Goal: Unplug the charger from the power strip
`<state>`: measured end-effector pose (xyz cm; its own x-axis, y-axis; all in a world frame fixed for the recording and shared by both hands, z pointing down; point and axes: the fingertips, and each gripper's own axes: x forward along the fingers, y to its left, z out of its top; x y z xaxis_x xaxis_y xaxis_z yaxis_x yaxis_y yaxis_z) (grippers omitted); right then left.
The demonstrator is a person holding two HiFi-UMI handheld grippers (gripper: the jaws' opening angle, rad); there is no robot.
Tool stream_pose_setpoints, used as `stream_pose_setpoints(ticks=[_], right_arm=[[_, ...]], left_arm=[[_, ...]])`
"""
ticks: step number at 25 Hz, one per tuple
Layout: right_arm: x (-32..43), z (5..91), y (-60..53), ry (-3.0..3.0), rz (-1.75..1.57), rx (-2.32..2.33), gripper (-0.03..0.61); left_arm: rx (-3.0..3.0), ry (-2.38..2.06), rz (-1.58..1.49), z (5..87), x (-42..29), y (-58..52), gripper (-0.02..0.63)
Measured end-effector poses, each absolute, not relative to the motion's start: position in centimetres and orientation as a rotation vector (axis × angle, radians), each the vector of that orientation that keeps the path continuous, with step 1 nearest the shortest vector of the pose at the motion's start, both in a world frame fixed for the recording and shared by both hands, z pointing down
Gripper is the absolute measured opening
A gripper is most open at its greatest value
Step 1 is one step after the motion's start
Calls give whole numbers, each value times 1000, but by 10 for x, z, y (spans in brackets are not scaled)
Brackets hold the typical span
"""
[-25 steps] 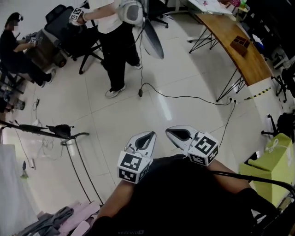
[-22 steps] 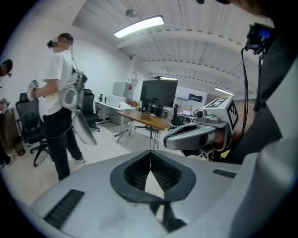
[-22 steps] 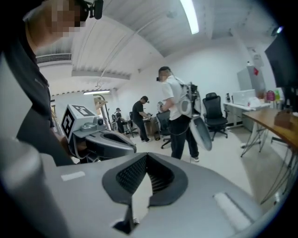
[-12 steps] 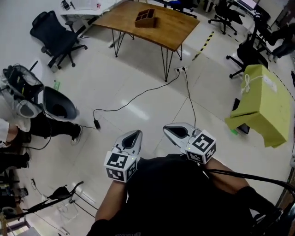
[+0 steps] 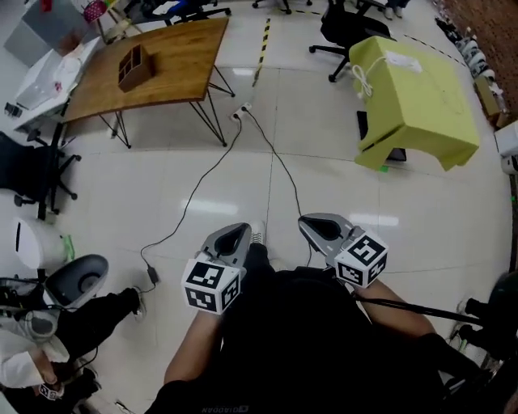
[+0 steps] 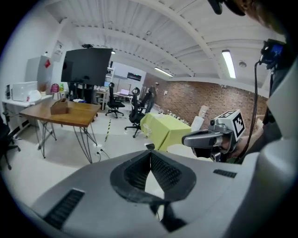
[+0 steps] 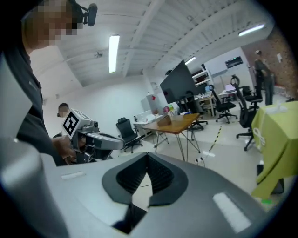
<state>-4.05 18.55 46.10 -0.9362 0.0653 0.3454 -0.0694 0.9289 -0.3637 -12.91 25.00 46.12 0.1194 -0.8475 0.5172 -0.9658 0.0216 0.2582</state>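
A white power strip (image 5: 240, 111) lies on the tiled floor by the wooden table's leg. Two dark cables run from it toward me. One ends at a small black charger brick (image 5: 151, 276) on the floor at the left. Both grippers are held close to my body, far from the strip. The left gripper (image 5: 235, 235) is shut with nothing in it, and so is the right gripper (image 5: 317, 227). The strip shows small in the left gripper view (image 6: 98, 145) and in the right gripper view (image 7: 208, 155).
A wooden table (image 5: 174, 61) with a wooden box (image 5: 133, 69) stands at the upper left. A yellow-green covered block (image 5: 417, 89) is at the upper right, with office chairs (image 5: 344, 20) behind. A person (image 5: 32, 356) and a grey fan (image 5: 77, 279) are at the lower left.
The whole view has swung round: the wooden table went from the upper right to the upper left, and the yellow-green block came in. Both grippers stayed shut in front of my body.
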Motion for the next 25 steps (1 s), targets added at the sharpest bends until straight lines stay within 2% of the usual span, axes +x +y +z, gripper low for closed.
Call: stream_pose_setpoints(ticks=[5, 11, 18, 25], right_arm=[[-25, 454, 115, -2732, 665, 400, 2], [-28, 439, 62, -2711, 651, 682, 3], [-42, 444, 44, -2655, 698, 879, 2], [-11, 447, 33, -2575, 691, 1026, 2]], left_arm=[[2052, -1515, 373, 464, -123, 177, 8], [2259, -1346, 388, 449, -132, 101, 8], [2300, -1218, 410, 468, -167, 68, 8], [2369, -1046, 422, 477, -137, 35, 8]])
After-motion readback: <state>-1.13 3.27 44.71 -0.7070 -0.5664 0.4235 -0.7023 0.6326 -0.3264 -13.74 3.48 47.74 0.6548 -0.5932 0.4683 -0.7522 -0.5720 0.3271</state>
